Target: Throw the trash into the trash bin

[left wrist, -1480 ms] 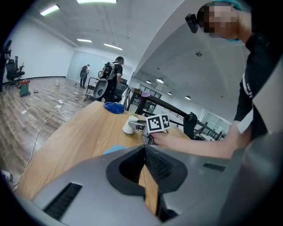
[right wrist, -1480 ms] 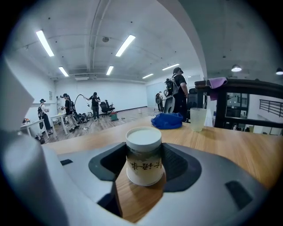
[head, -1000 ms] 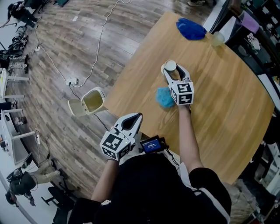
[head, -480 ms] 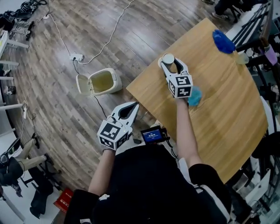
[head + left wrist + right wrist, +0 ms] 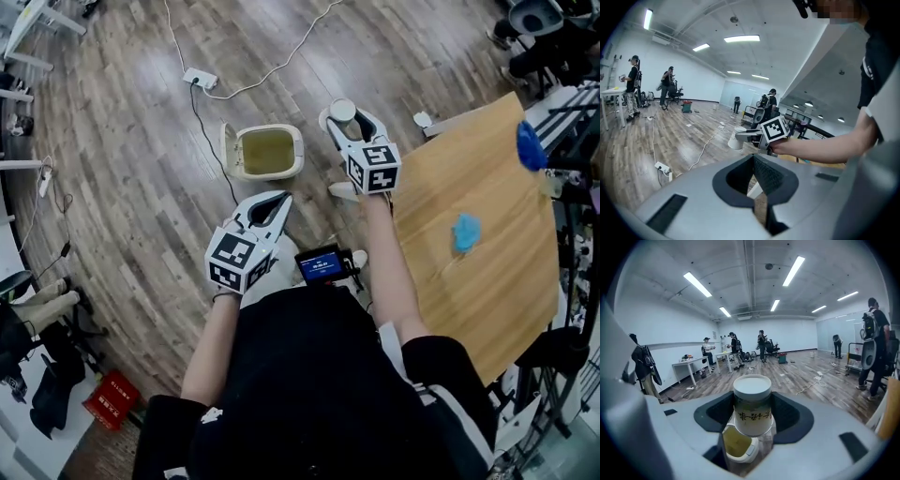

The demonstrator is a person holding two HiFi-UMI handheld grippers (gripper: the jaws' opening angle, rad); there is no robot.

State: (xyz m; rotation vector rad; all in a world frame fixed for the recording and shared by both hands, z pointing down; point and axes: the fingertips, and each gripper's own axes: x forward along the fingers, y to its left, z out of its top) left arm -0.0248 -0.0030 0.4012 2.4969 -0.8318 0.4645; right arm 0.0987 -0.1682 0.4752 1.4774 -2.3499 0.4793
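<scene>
Right gripper [image 5: 343, 120] clamps the upright white cup [image 5: 752, 411] above the floor. The trash bin [image 5: 267, 153], lid raised, lies just left and below. Left gripper [image 5: 279, 199], closed and empty, hangs at the bin's near side.

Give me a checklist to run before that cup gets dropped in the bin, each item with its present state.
1. Grip on the lidded cup: the right gripper has its jaws clamped on the cup's sides: ok.
2. Opening of the trash bin: lid flipped back, mouth facing up: ok.
3. Cup over the opening: the head view shows it to the bin's right, not above it: not ok.
4. Path clear of the left gripper: shut, empty, nearer the person than the bin: ok.
5. Other trash cleared: a blue wad lies on the table: not ok.
</scene>
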